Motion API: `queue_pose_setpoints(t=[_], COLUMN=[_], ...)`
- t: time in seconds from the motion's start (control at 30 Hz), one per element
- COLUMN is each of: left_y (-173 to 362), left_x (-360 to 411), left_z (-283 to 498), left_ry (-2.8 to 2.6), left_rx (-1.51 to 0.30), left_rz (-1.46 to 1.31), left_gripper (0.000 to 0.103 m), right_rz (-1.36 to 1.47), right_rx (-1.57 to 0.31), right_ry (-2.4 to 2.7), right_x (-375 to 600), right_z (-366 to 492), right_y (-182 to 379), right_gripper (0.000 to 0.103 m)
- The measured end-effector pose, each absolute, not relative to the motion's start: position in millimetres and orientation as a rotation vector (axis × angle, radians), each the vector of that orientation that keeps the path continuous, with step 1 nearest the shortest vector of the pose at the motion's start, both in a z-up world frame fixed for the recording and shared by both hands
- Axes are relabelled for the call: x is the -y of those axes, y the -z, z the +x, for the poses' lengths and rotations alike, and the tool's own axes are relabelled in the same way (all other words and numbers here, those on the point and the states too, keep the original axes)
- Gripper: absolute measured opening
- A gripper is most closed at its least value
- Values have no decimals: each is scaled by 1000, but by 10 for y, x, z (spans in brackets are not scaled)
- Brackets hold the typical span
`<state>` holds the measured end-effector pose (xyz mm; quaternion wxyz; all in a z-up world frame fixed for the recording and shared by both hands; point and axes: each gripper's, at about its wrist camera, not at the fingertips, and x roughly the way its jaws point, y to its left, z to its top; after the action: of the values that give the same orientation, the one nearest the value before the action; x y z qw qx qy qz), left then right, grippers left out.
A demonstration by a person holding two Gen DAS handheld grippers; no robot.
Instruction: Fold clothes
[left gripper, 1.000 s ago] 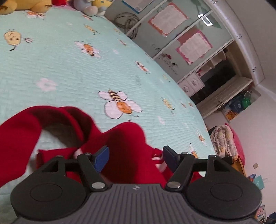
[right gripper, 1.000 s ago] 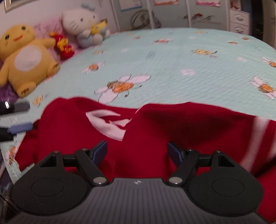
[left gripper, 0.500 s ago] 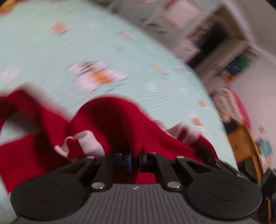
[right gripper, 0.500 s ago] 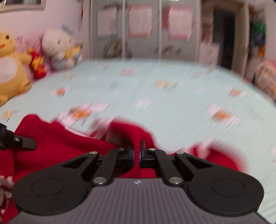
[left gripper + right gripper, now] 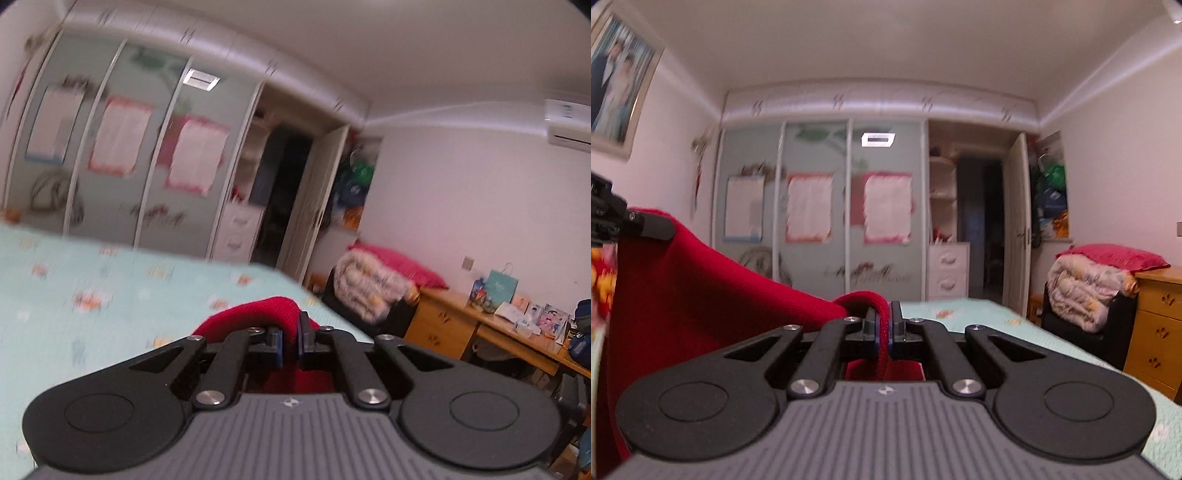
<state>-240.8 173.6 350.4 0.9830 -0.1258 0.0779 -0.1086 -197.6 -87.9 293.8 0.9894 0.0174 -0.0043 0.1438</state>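
The red sweater [image 5: 701,295] is held up above the near edge of the bed [image 5: 74,295], pinched tightly at its top edge by the left gripper [image 5: 290,338] and the right gripper [image 5: 884,328], apparently so it hangs flat for folding

A mint bedspread [image 5: 110,280] with little bees covers the bed, a glass-fronted wardrobe [image 5: 820,206] hung with papers faces it, and folded quilts [image 5: 1086,291] sit beside a wooden dresser [image 5: 1156,328].
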Motion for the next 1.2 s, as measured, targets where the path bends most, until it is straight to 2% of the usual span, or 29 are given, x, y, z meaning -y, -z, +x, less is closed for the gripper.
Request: queue_pose_setpoints(t=[0.13, 0.43, 0.73, 0.83, 0.93, 1.03, 1.07, 1.1, 1.13, 1.2], left_y=[-3585, -3323, -4099, -4054, -3963, -3512, -3324, -3117, -2880, -2392], left_x=[-1712, -2067, -2093, -2098, -2110, -2159, -2178, -2197, -2218, -2256], left_z=[-2416, -2143, -2169, -2198, -2229, -2139, -2093, -2042, -1999, -1943], left_ry=[203, 79, 48, 51, 56, 59, 59, 53, 50, 46], left_rx=[-126, -255, -66, -65, -74, -213, -273, -341, -418, -570], left_rz=[-193, -239, -112, -93, -79, -83, -83, -87, -99, -130], left_gripper=[5, 5, 5, 5, 6, 7, 8, 8, 8, 8], right_rz=[70, 58, 48, 31, -6, -42, -34, -26, -18, -1], right_rx=[17, -84, 102, 150, 128, 25, -36, -96, -157, -277], right_ry=[-328, -413, -412, -407, -416, -434, -434, -434, -434, -433], right_x=[1030, 800, 455, 447, 472, 459, 478, 497, 516, 555], right_z=[-1895, -1549, -1419, -1431, -1457, -1415, -1387, -1359, -1331, -1277], right_y=[-3109, -2935, -3551, -3720, -3615, -3297, -3117, -2937, -2756, -2397], right_gripper=[2, 2, 2, 2, 2, 4, 8, 18, 23, 25])
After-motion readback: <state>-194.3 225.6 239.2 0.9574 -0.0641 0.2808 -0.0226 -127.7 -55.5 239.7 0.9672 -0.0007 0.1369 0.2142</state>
